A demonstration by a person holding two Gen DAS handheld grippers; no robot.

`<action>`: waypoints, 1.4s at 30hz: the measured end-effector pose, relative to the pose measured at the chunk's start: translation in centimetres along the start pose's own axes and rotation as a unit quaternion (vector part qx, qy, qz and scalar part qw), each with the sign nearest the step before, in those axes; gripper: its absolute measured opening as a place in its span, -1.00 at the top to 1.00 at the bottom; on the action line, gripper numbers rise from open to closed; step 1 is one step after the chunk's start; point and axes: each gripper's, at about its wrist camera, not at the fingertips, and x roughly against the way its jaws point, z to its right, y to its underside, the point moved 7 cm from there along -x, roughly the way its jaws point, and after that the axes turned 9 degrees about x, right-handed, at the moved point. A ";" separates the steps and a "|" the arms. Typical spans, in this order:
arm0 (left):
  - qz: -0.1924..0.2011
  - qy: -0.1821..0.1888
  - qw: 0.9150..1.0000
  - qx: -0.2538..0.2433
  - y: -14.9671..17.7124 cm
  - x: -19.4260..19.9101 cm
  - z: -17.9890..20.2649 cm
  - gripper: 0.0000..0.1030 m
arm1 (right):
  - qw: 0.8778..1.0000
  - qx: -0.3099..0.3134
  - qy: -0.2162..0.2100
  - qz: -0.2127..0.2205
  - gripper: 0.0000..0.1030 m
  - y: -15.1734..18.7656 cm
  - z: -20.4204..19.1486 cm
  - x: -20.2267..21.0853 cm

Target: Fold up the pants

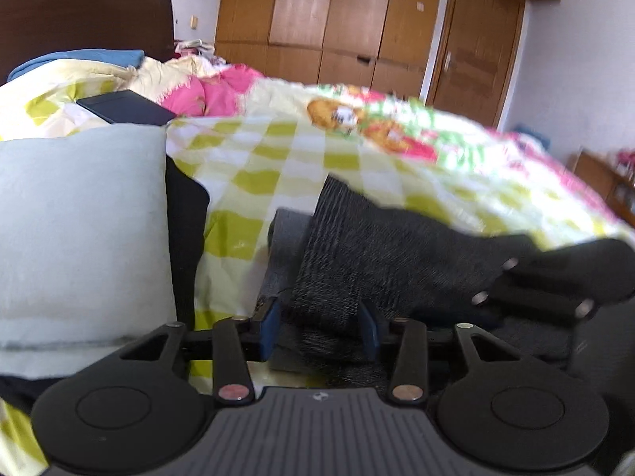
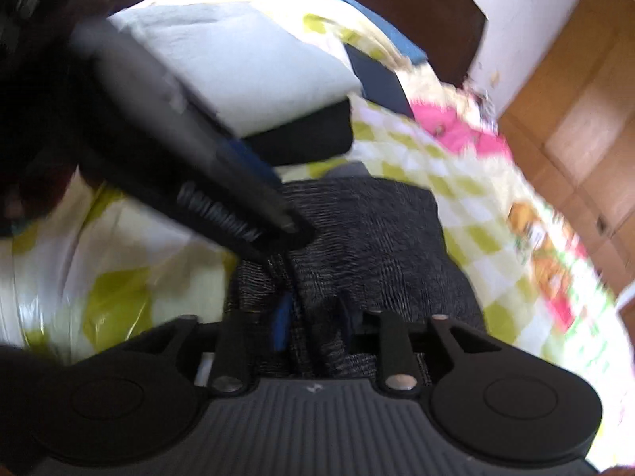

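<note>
The dark grey knitted pants (image 1: 397, 246) lie bunched on the checked bedspread (image 1: 278, 150). A fold of them runs between the blue pads of my left gripper (image 1: 319, 327), with a small gap beside the left pad, so the jaws stand open around it. In the right wrist view the pants (image 2: 377, 230) spread ahead, and a ridge of fabric sits loosely between the pads of my right gripper (image 2: 313, 327), also open. One finger (image 2: 222, 182) of the left gripper crosses from the upper left, its tip on the pants. Both views are blurred.
A pale folded blanket (image 1: 79, 230) lies on a black garment (image 1: 186, 214) at the left. Behind it are a dark flat box (image 1: 127, 109), pink cloth (image 1: 214, 91) and the headboard (image 1: 79, 8). A wooden wardrobe (image 1: 337, 20) stands beyond the bed.
</note>
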 end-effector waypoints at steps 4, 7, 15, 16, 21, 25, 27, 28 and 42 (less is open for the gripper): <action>-0.002 0.029 0.999 0.019 -1.0 0.8 -0.2 0.50 | 0.999 -0.037 -0.028 0.004 0.88 -0.7 1.7 1.2; 0.017 0.051 0.998 0.028 -1.9 3.4 -0.2 0.50 | 0.998 -0.042 -0.034 0.023 0.87 -1.5 1.9 3.9; -0.030 -0.015 0.999 0.012 1.4 0.2 -1.5 0.36 | 0.998 -0.036 -0.057 -0.010 0.73 -0.5 -1.8 -0.1; -0.024 -0.020 0.999 0.009 1.2 0.5 -1.5 0.35 | 0.997 -0.043 -0.063 0.002 0.72 -0.9 -1.6 0.7; 0.015 -0.081 0.996 -0.034 -0.3 2.8 -1.0 0.28 | 0.993 -0.104 -0.052 0.026 0.15 1.5 1.8 6.4; 0.048 -0.045 0.997 -0.040 -2.0 4.3 2.3 0.28 | 0.974 -0.223 0.032 -0.023 0.12 9.3 7.8 11.0; 0.049 -0.013 0.997 -0.061 -2.1 4.0 5.5 0.28 | 0.953 -0.283 0.085 -0.058 0.09 14.3 10.7 12.9; 0.047 0.003 0.996 -0.069 -2.0 3.6 7.1 0.28 | 0.939 -0.317 0.104 -0.078 0.08 17.0 12.1 13.5; -0.057 0.097 0.981 -0.156 2.8 -3.3 20.9 0.28 | 0.711 -0.682 -0.147 0.085 0.04 34.1 18.2 11.3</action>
